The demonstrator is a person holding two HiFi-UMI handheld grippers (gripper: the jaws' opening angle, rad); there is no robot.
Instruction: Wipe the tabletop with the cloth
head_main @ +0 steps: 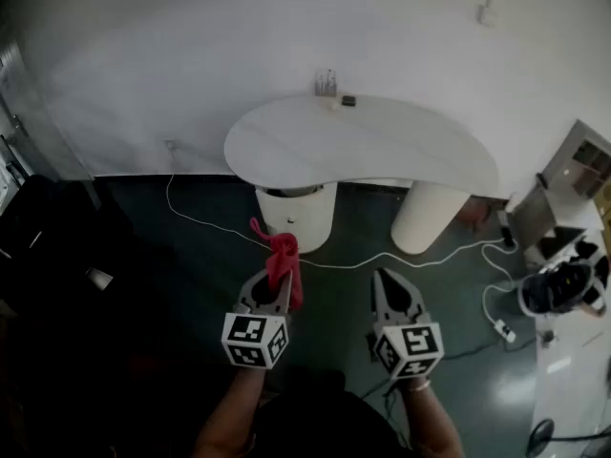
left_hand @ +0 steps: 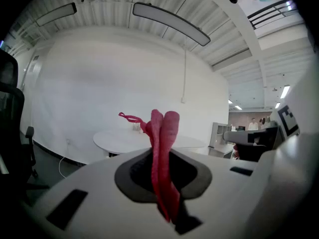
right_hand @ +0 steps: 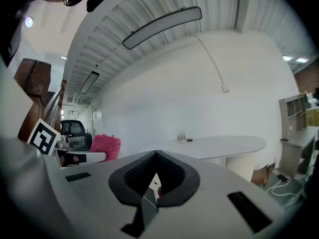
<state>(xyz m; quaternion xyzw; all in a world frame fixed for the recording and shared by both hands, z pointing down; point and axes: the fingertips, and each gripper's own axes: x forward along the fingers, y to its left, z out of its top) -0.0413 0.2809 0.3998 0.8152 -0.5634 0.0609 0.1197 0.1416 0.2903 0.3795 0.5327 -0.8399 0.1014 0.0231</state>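
Observation:
My left gripper (head_main: 275,289) is shut on a red cloth (head_main: 283,259), which sticks up out of its jaws with a thin strand curling off the top. In the left gripper view the cloth (left_hand: 162,153) stands folded between the closed jaws, gripper (left_hand: 162,159). My right gripper (head_main: 382,277) hangs beside it, shut and holding nothing; gripper (right_hand: 156,157). Both are held in the air above the dark floor, well short of the white curved table (head_main: 382,151). That table shows ahead in both gripper views (left_hand: 117,139) (right_hand: 224,144).
Small bottles (head_main: 326,82) and a dark item (head_main: 348,100) sit at the table's far edge by the white wall. A white cable (head_main: 205,222) trails across the floor. A cluttered desk (head_main: 568,351) stands right; a black chair (left_hand: 10,113) left.

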